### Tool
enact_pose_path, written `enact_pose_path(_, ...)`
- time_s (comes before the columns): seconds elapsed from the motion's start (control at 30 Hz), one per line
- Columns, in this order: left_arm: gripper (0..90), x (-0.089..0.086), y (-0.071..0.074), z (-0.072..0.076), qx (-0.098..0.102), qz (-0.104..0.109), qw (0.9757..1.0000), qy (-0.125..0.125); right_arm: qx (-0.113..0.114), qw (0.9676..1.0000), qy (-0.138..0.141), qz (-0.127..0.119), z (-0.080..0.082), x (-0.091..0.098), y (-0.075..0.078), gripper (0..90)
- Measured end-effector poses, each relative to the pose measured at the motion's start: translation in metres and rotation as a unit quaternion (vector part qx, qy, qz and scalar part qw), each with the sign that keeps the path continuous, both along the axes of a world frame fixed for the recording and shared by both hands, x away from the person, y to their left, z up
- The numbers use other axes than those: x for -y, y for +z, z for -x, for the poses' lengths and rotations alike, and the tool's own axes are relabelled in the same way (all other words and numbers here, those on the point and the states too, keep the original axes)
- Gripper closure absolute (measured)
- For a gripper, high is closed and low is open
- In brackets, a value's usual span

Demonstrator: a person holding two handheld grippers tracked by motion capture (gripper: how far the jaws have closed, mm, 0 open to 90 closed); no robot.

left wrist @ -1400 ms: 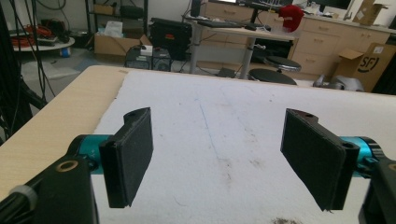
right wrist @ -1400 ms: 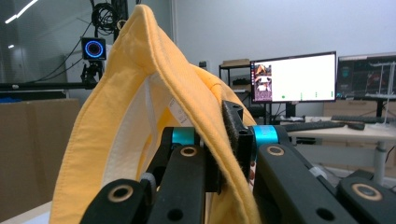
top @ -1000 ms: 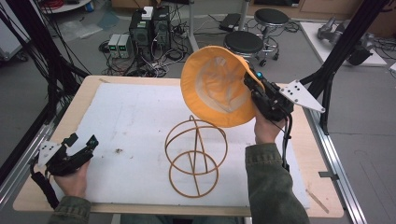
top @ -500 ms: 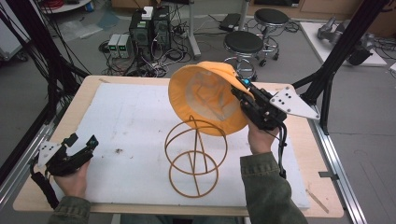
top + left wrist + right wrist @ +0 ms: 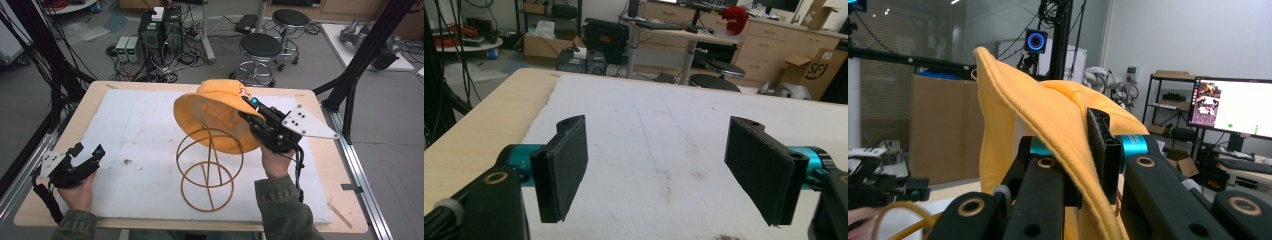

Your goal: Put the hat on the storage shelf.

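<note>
Centre of the high view: right gripper (image 5: 250, 112) clamped on the brim of an orange hat (image 5: 220, 117) — its open hollow, nothing inside, tilts over the top of the wire stand (image 5: 209, 167). Lower left: left gripper (image 5: 87, 155), jaws wide, holding nothing — low over the bench (image 5: 150, 125).

1. The high view looks forward and down from above the person's side onto the whole table (image 5: 60, 150), well back from it, with the room floor beyond.
2. The left gripper view sits low and close over the white mat (image 5: 664, 130), facing across it toward desks.
3. The right gripper view faces level, very near the orange hat (image 5: 1048, 115).
4. The high view shares the mat with the left gripper view and the hat (image 5: 220, 110) with the right.
</note>
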State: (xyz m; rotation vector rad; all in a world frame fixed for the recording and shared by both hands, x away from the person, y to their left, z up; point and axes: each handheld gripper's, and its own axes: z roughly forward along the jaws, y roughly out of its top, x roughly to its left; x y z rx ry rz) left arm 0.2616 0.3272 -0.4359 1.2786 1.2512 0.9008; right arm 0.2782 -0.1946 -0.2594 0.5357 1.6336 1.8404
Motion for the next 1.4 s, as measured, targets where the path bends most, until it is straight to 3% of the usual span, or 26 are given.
enact_pose_path(0.23, 25.6, 0.001, 0.000, 0.000, 0.000, 0.001, 1.0000, -0.001, -0.002, 0.9998, 0.021, 0.008, 0.014, -0.001, -0.002, 84.3)
enact_pose_path(0.37, 25.6, 0.001, 0.000, 0.000, 0.000, 0.000, 1.0000, -0.001, -0.006, 0.9991, 0.036, 0.024, 0.024, -0.007, -0.006, 83.9)
enact_pose_path(0.67, 25.6, 0.002, 0.000, 0.000, -0.001, 0.000, 1.0000, -0.003, -0.018, 0.9953, 0.065, 0.069, 0.050, -0.018, -0.014, 83.1)
enact_pose_path(0.87, 25.6, 0.003, 0.000, 0.000, -0.002, 0.000, 1.0000, -0.004, -0.038, 0.9926, 0.092, 0.070, 0.056, -0.020, -0.022, 82.2)
enact_pose_path(1.13, 25.6, 0.003, 0.000, 0.000, -0.002, 0.001, 1.0000, -0.003, -0.073, 0.9839, 0.154, 0.054, 0.057, -0.019, -0.035, 79.7)
enact_pose_path(1.23, 25.6, 0.003, 0.000, 0.000, -0.003, 0.001, 1.0000, -0.003, -0.092, 0.9783, 0.180, 0.046, 0.056, -0.015, -0.038, 79.1)
enact_pose_path(1.4, 25.6, 0.004, -0.001, -0.001, -0.004, 0.000, 1.0000, -0.005, -0.102, 0.9726, 0.205, 0.040, 0.055, -0.010, -0.044, 78.4)
